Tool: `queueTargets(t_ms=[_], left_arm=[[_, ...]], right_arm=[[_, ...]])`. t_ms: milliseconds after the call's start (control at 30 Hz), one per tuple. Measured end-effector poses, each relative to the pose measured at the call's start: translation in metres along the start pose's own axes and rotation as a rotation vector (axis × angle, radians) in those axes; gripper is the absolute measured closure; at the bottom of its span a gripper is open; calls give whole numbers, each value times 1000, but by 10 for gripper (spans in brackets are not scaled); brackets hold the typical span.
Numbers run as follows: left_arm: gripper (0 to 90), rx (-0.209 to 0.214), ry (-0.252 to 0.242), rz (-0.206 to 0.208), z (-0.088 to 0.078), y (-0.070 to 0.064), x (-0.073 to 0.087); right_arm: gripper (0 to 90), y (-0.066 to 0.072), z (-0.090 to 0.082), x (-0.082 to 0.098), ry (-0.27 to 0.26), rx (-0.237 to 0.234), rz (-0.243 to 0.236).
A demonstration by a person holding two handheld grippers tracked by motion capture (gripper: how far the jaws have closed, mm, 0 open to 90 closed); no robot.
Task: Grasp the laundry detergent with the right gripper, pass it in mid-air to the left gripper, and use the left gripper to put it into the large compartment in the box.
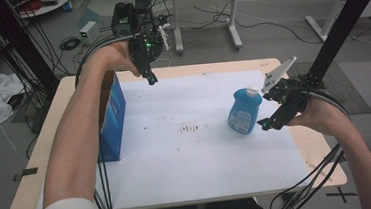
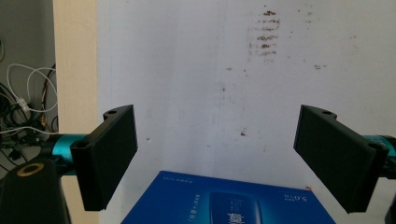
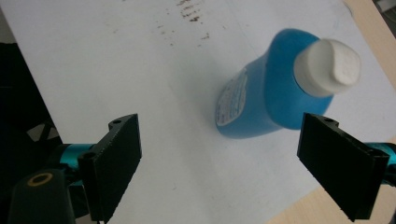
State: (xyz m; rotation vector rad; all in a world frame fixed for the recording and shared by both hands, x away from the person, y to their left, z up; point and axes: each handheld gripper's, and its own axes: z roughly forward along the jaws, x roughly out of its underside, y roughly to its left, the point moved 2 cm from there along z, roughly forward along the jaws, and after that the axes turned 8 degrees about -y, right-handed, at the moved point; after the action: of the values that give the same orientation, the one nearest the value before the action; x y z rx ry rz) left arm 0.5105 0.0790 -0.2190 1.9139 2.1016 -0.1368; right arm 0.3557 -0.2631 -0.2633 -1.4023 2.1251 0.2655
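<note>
The fingers of both grippers are spread and nothing is grasped: the upright blue plastic bottle with white cap (image 1: 245,112) (right of the bench) and the blue cardboard box (image 1: 110,115) at the left edge remain to be picked up.

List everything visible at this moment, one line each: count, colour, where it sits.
bottle: one, blue with a white cap, upright on the right part of the sheet.
box: one, blue, standing at the sheet's left edge.
sheet: one, white with brown specks at its middle, covering the table.
table: one, light wood.
cables: several, dark, on the floor behind the table.
left gripper: one, black, open, raised over the box's far end.
right gripper: one, black, open, just right of the bottle, apart from it.
</note>
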Motion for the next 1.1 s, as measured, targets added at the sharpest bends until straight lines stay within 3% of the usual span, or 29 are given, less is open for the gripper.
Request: queueTargets(t_ms=[133,267,300,333,367,400,467,533,667,700,733,767,800,1100], left_arm=[[135,0,4,0,0,0,1],[135,3,7,2,1,0,0],[135,3,4,2,1,0,0],[135,1,5,3,1,0,0],[135,1,6,4,1,0,0],[135,3,6,4,1,0,0],[135,2,6,4,1,0,0],[135,2,1,8,2,1,0],[135,3,4,3,3,0,2],[135,3,6,2,3,0,2],[135,3,5,10,3,1,2],[135,3,1,-8,3,-1,3],[135,5,10,18,3,1,3],[135,4,9,16,4,1,4]], right_arm=[[129,-6,1,5,-2,19,31],[129,-10,2,11,-11,51,115],[129,-15,4,13,-47,61,86],[129,-15,4,13,-47,61,86],[129,-16,6,14,-58,61,96],[129,-15,6,17,-50,70,143],[129,-16,8,18,-54,69,149],[129,-23,13,22,-92,98,120],[129,-27,17,26,-125,107,147],[129,-29,19,30,-131,120,177],[129,-29,19,30,-131,120,177],[129,-31,20,31,-141,124,180],[129,-32,22,34,-155,117,198],[129,-37,38,44,-202,102,237]])
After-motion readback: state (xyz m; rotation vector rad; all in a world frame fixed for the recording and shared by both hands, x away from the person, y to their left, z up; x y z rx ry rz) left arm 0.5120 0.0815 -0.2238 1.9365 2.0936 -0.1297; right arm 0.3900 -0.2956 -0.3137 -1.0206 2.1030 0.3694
